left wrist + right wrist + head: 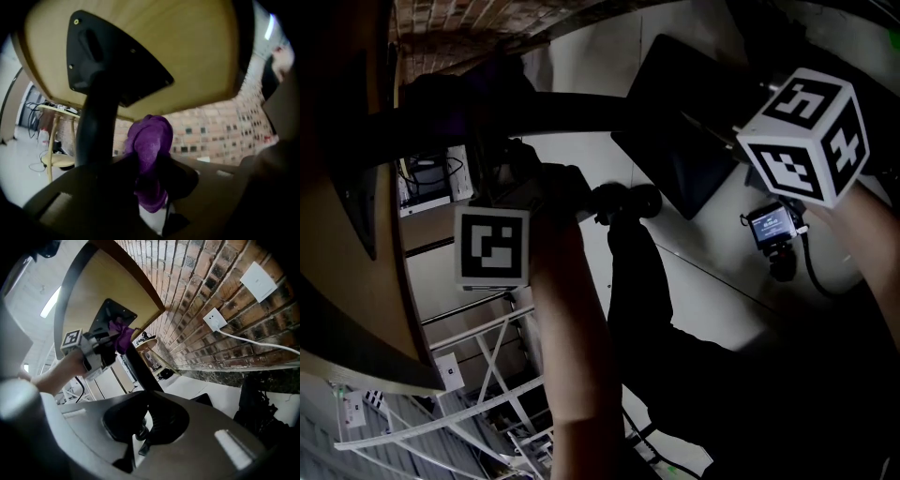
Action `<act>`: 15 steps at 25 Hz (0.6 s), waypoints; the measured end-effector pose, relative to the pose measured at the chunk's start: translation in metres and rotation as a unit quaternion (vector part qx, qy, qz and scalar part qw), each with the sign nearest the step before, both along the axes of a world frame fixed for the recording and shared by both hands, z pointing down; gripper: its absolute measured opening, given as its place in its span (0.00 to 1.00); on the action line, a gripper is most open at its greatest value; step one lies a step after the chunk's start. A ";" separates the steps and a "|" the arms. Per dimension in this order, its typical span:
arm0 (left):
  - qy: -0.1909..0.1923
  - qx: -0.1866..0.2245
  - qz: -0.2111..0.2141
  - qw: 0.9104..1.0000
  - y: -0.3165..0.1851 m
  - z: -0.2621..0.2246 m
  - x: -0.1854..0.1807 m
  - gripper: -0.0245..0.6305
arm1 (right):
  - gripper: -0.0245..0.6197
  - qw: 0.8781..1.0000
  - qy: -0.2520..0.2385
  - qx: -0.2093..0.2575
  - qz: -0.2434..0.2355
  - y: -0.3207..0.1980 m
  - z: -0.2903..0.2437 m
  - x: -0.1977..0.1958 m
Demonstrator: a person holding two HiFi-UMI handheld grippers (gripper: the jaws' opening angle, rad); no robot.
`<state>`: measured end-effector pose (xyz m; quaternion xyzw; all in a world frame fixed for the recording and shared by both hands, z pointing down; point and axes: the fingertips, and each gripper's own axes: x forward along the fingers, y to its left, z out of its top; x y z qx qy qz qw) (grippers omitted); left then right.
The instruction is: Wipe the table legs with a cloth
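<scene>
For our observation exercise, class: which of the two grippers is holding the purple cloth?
The left gripper: its jaws are shut on the purple cloth beside the black table leg, while the right gripper's jaws hold nothing.

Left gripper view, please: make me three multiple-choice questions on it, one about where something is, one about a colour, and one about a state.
1. Where is the purple cloth?
A. Lying on the floor
B. Beside the top of the black table leg, just under the mounting plate
C. Hanging on a wall socket

2. What colour is the cloth?
A. White
B. Yellow
C. Purple

3. What state is the left gripper in?
A. Shut on the cloth
B. Open and empty
C. Shut on a cable

Answers:
1 B, the cloth stands up next to the leg, close below the plate on the tabletop's underside.
2 C, it shows purple in both gripper views.
3 A, the cloth sits pinched between its jaws and rises out of them.
</scene>
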<state>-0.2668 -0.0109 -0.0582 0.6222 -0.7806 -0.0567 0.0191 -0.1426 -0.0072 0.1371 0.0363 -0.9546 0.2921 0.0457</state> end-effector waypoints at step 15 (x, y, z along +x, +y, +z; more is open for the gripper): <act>0.015 -0.158 0.103 0.982 0.132 0.247 0.092 0.22 | 0.04 0.978 0.120 0.100 -0.136 0.101 0.077 0.020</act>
